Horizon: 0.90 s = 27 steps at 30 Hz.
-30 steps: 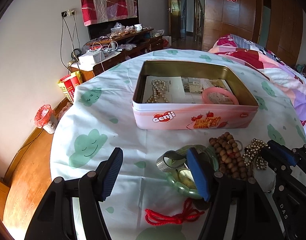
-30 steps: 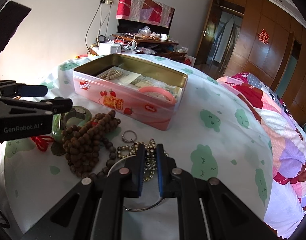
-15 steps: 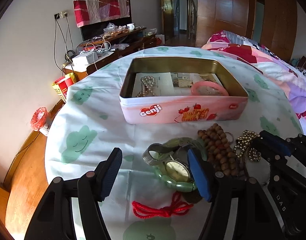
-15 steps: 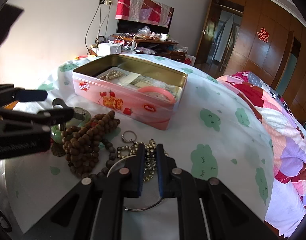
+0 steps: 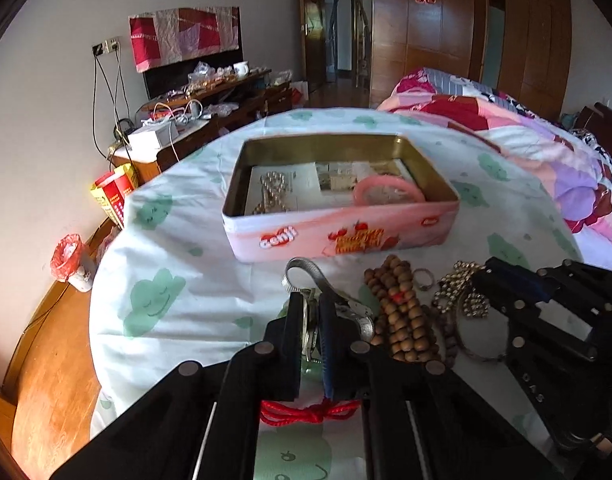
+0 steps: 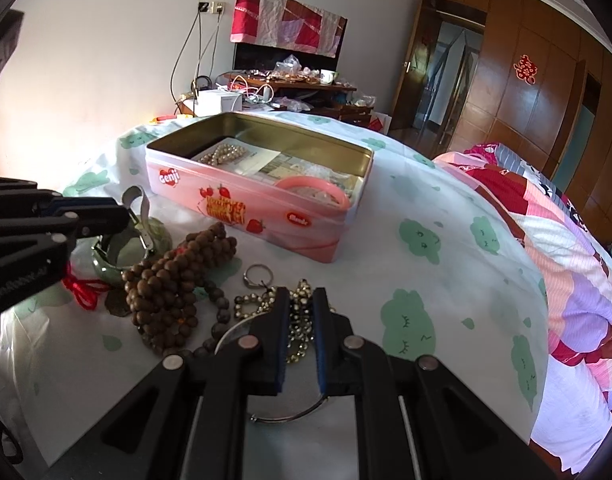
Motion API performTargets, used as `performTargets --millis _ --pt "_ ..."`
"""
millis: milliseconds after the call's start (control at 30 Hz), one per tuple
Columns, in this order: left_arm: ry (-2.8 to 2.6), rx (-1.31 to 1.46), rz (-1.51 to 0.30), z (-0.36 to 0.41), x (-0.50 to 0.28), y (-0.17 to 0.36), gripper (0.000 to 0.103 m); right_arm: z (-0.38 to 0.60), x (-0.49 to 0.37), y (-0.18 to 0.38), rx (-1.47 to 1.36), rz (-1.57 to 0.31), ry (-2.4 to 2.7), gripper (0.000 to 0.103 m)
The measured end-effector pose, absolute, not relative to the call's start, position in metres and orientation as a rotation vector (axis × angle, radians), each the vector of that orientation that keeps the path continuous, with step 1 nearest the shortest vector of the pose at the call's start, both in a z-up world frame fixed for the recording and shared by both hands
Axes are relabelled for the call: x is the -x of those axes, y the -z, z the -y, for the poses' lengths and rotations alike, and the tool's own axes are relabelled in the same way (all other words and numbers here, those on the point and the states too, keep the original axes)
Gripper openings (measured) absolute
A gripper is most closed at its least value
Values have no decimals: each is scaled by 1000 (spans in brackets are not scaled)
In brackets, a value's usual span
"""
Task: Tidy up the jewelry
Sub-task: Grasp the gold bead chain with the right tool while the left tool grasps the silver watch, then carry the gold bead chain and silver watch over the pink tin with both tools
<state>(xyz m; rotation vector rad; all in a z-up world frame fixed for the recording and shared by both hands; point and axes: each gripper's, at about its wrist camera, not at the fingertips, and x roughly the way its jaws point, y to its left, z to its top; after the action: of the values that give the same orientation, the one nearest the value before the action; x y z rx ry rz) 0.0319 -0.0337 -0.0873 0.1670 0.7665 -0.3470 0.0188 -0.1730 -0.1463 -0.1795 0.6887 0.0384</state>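
My left gripper has its jaws closing on a silver watch with a mesh band, and the pads press on its case. The watch lies over a green bangle. Right of it are a heap of brown wooden beads and a small ring. My right gripper is shut on a gold bead chain lying on the cloth. Behind stands an open pink tin holding a pearl strand, a pink bangle and papers.
A red cord lies under the left gripper and a thin silver bangle under the right one. The round table has a white cloth with green clouds. A bed is at the right, a cluttered cabinet behind.
The left gripper's jaws have gone from wide open to shut around the watch, whose band now stands up. The right gripper has stayed still on the chain.
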Motion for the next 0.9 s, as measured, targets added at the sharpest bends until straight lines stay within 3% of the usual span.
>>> performTargets --millis 900 --pt "354 -124 -658 18 -26 42 6 183 -7 104 129 -587 -62 11"
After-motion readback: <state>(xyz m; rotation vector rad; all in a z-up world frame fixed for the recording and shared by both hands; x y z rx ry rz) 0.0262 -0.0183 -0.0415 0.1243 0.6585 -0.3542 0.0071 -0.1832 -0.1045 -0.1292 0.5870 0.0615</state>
